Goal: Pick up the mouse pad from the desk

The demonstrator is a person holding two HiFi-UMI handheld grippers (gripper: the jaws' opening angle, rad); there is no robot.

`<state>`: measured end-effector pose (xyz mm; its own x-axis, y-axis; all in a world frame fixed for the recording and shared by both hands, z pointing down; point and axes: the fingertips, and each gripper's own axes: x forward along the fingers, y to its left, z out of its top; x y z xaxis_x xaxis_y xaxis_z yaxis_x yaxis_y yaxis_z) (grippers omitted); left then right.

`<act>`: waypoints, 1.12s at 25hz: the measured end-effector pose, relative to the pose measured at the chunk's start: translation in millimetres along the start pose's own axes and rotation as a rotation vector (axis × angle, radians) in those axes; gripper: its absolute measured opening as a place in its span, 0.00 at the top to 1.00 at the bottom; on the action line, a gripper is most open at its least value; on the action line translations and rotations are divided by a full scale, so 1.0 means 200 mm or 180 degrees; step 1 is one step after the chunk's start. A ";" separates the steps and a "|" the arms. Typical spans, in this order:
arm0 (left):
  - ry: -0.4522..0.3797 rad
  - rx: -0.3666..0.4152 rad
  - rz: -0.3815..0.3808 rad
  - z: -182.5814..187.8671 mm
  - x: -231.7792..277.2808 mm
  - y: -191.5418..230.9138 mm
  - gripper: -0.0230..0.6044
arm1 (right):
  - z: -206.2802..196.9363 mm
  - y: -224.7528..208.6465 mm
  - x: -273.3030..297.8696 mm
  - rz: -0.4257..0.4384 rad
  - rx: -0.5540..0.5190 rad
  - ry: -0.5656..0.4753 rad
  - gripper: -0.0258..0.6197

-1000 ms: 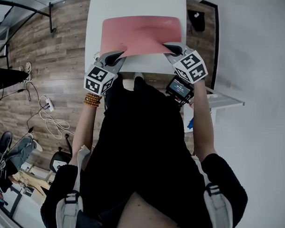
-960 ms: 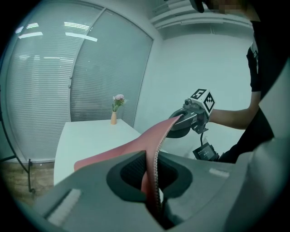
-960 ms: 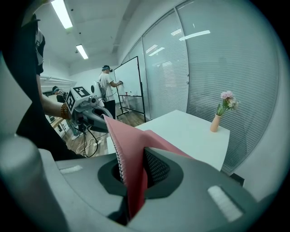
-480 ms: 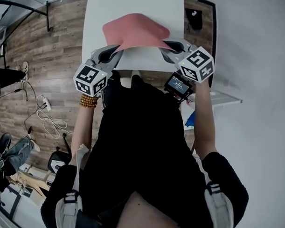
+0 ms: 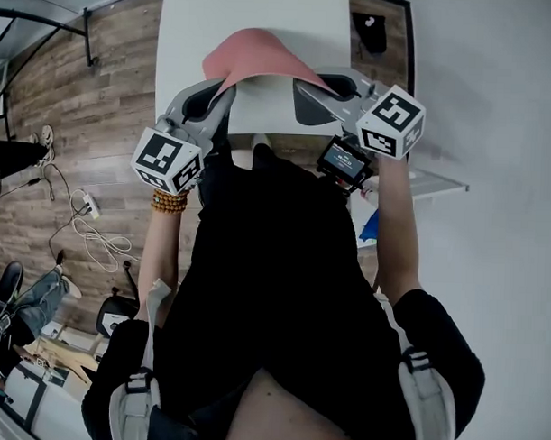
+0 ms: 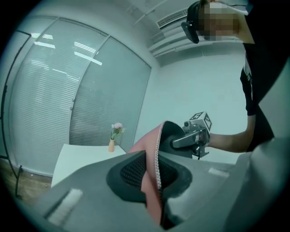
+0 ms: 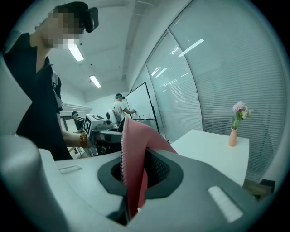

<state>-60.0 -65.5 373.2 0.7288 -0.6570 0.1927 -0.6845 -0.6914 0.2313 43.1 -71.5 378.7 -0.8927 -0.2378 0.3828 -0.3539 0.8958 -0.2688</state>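
At the left of the head view a wooden floor (image 5: pixel 90 91) carries a loose white cable (image 5: pixel 90 231). Right of it, a forearm with a bead bracelet (image 5: pixel 168 200) holds the left gripper (image 5: pixel 217 88), its marker cube towards the lower left. The jaws reach up and to the right onto the left corner of the pink mouse pad (image 5: pixel 254 53).

The pad hangs in the upper middle of the frame, over the white bench (image 5: pixel 256 11). It bows into a hump between the two grippers, and its near edge is clear of the bench top. Whether its far edge touches the bench I cannot tell.

On the right, the right gripper (image 5: pixel 316 81) grips the pad's other corner. A small screen (image 5: pixel 345 163) sits below its cube.

In the left gripper view, slatted glass walls fill the left side. A slim vase of flowers (image 6: pixel 113 138) stands on the bench in the middle distance. At lower centre both jaws are clamped on the pad's stitched edge, pink face to the left and dark underside to the right.

In the right gripper view, a person stands by a whiteboard (image 7: pixel 140 106) at centre left. The jaws at lower centre are pressed together on the pad's corner. The vase stands on the bench at the right.
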 end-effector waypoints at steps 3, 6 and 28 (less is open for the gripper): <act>-0.0186 0.0044 0.0012 0.10 0.00 -0.01 0.93 | 0.10 0.03 -0.02 0.0096 0.0017 -0.0209 0.89; -0.0314 0.0168 0.0093 0.21 0.01 -0.03 0.93 | 0.19 0.06 -0.04 0.0128 -0.0049 -0.0450 0.88; -0.1158 0.0764 0.1304 0.51 0.03 -0.04 0.93 | 0.46 0.06 -0.22 -0.0881 -0.0403 -0.1907 0.87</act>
<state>-52.5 -95.3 275.8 0.3803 -0.9160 -0.1281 -0.9245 -0.3806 -0.0232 52.6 -84.8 276.9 -0.7873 -0.5996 -0.1439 -0.5891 0.8003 -0.1115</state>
